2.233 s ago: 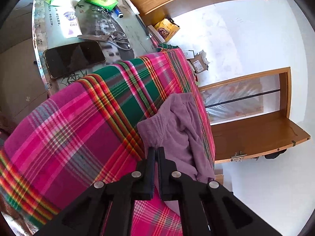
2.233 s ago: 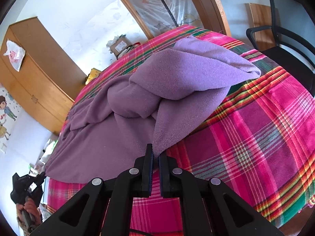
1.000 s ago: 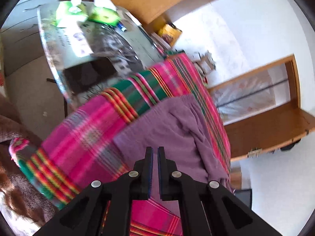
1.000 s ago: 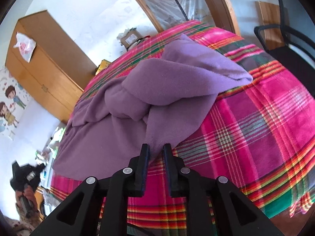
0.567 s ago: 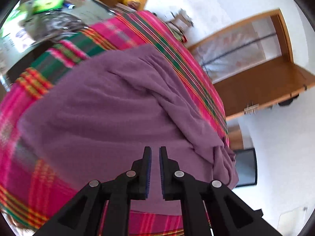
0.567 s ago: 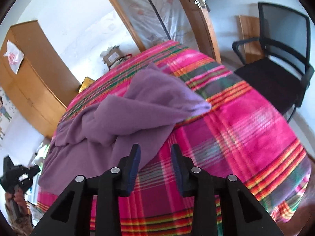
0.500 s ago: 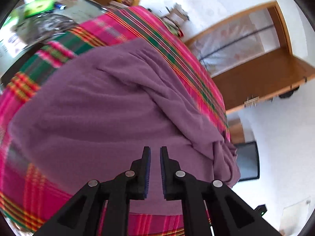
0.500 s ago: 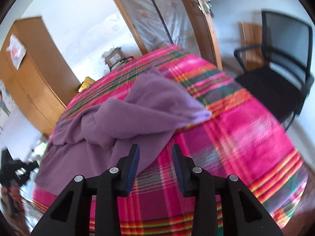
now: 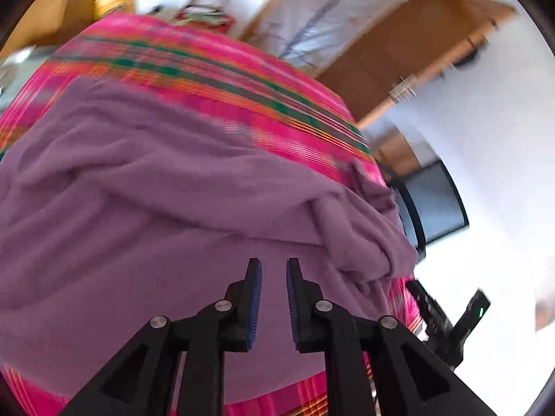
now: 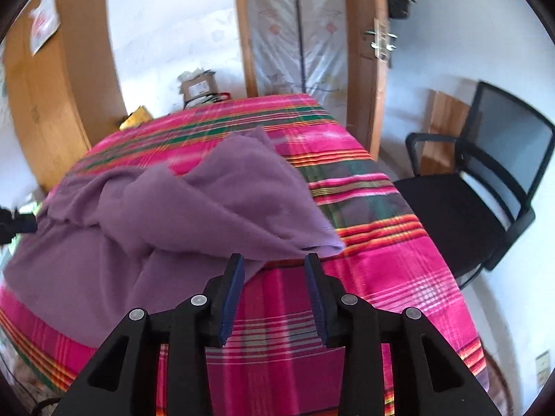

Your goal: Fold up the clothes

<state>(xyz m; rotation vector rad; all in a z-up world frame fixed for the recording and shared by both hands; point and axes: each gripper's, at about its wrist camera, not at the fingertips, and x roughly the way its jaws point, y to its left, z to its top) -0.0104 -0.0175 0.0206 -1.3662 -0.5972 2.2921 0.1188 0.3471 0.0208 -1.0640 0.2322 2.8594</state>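
the purple garment (image 10: 194,208) lies crumpled on the pink plaid blanket (image 10: 364,277), filling the centre and left of both views. it looks like soft, thick fleece, light and limp, not slippery and not fragile; i judge it sags and bunches when lifted, so a hem or corner is the best place to hold, for example the pointed corner (image 10: 326,241) at centre right of the right wrist view. there its long axis seems to run from lower left to upper right, but the folds hide the true outline. the left gripper (image 9: 274,267) has just been opening, a narrow gap with nothing between. the right gripper (image 10: 274,263) has also been opening, spread wide and empty, just in front of the cloth edge.
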